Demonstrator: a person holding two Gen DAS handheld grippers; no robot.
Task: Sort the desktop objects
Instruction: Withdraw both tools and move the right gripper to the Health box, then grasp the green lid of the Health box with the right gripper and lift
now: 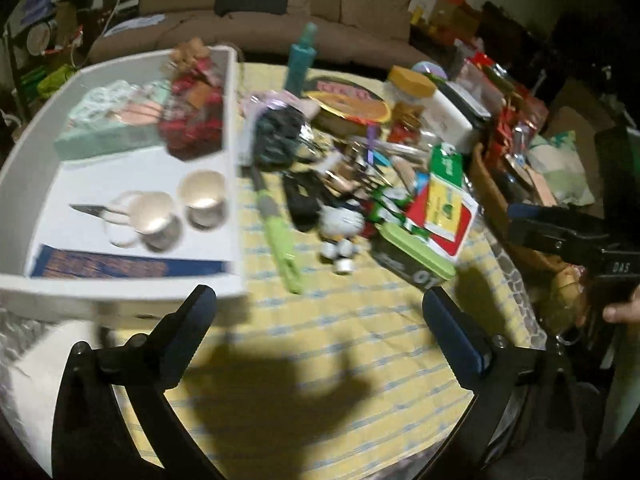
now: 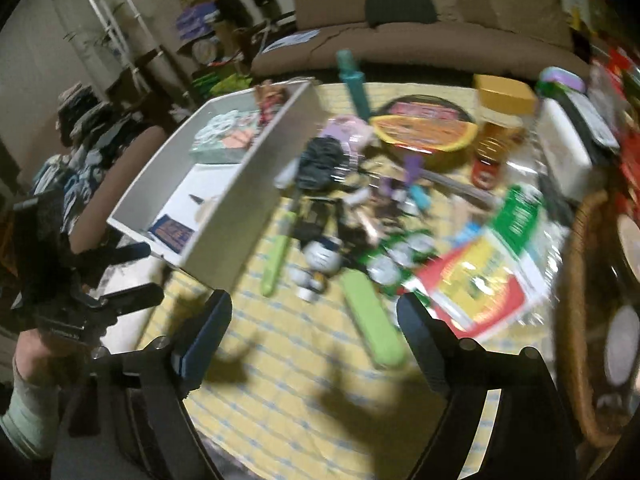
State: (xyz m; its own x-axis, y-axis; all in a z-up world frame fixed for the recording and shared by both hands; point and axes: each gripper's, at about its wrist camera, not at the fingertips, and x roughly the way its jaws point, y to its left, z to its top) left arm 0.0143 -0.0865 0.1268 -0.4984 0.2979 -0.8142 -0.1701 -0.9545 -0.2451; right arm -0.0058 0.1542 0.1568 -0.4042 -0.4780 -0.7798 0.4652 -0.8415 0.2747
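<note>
left gripper (image 1: 318, 304): black frame, dark blue pads on the fingers (image 1: 192, 320), round screws at the joints
right gripper (image 2: 314, 332): same black frame, blue pads
sleeve (image 2: 28, 420): pale ribbed cuff, at 8 o'clock in the right wrist view

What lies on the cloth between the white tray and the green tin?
In the left wrist view, a green-handled tool and a small white figurine lie between the white tray and the green tin.
</note>
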